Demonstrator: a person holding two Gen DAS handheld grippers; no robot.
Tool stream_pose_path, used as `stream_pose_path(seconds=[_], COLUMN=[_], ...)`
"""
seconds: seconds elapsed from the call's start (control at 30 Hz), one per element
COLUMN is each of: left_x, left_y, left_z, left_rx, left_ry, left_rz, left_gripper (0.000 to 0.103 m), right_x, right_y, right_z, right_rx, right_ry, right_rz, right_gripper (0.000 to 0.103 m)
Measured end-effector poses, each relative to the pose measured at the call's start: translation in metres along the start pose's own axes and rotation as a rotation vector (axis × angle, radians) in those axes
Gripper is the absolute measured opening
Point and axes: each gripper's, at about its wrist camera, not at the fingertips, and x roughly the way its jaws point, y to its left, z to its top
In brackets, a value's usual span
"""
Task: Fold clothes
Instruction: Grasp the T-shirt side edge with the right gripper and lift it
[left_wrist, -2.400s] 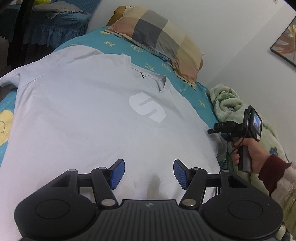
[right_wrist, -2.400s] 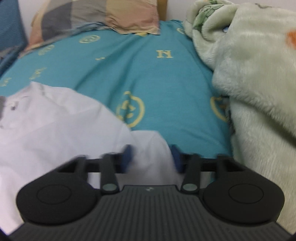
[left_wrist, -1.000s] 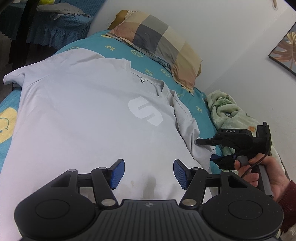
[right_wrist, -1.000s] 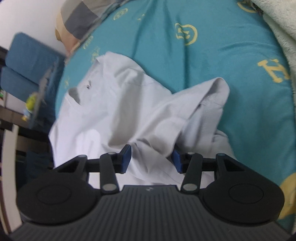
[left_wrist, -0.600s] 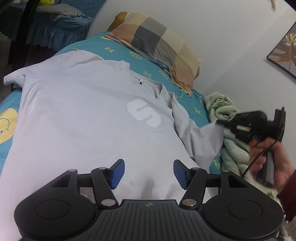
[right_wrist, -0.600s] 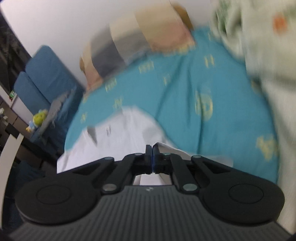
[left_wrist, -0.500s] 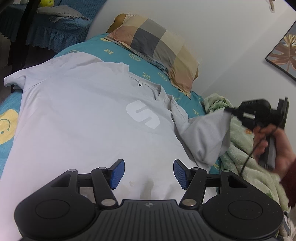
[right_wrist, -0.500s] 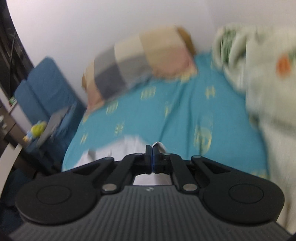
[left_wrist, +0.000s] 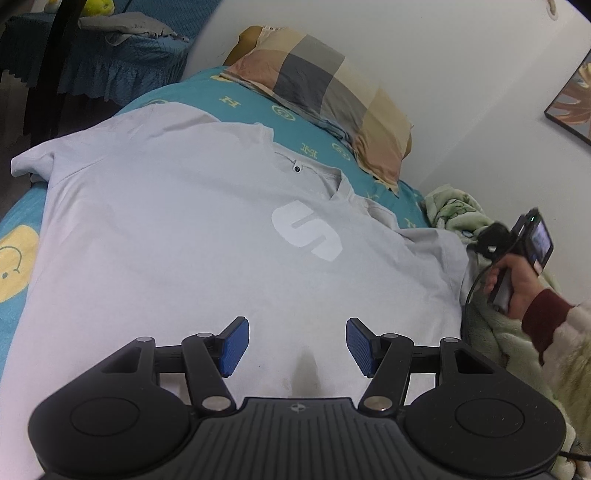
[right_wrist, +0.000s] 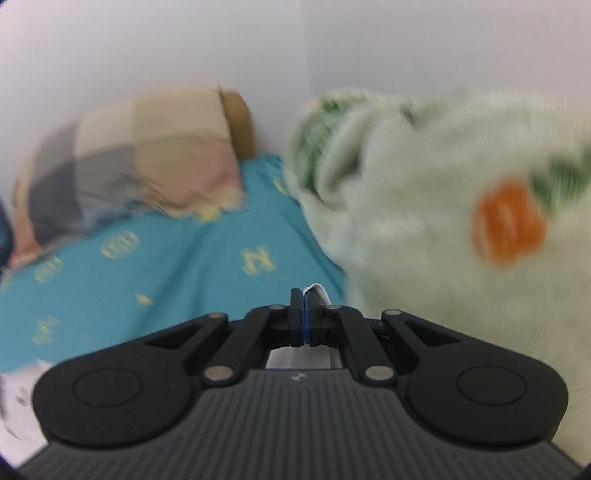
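Fingers of the right gripper (right_wrist: 306, 314) are clamped on the T-shirt (left_wrist: 192, 236) sleeve at lower centre; left gripper (left_wrist: 295, 345) fingers stand apart, empty.

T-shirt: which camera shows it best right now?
The left wrist view: the T-shirt lies spread across the bed, logo and collar visible. The right wrist view, blurred, shows only a white scrap pinched in the shut right gripper.
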Motion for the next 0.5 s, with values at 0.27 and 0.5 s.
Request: stream_pose_path(seconds=[0.27,0.5], left_x=[0.003,-0.015], left_y=[-0.005,-0.015], left_z=[0.001,-0.006], left_rx=[0.051,0.088], left_ry=[0.004,-0.024], left_rz=[0.038,0.032], left_gripper=[0.061,0.061], right_x=[-0.013,-0.089], right_y=[-0.005,0.008], right_z=[-0.02,-0.037], right_rx=[0.014,-0.02], right_ry=[0.066,0.043], right_rz=[0.143,0.273], right_gripper=[0.016,0.076])
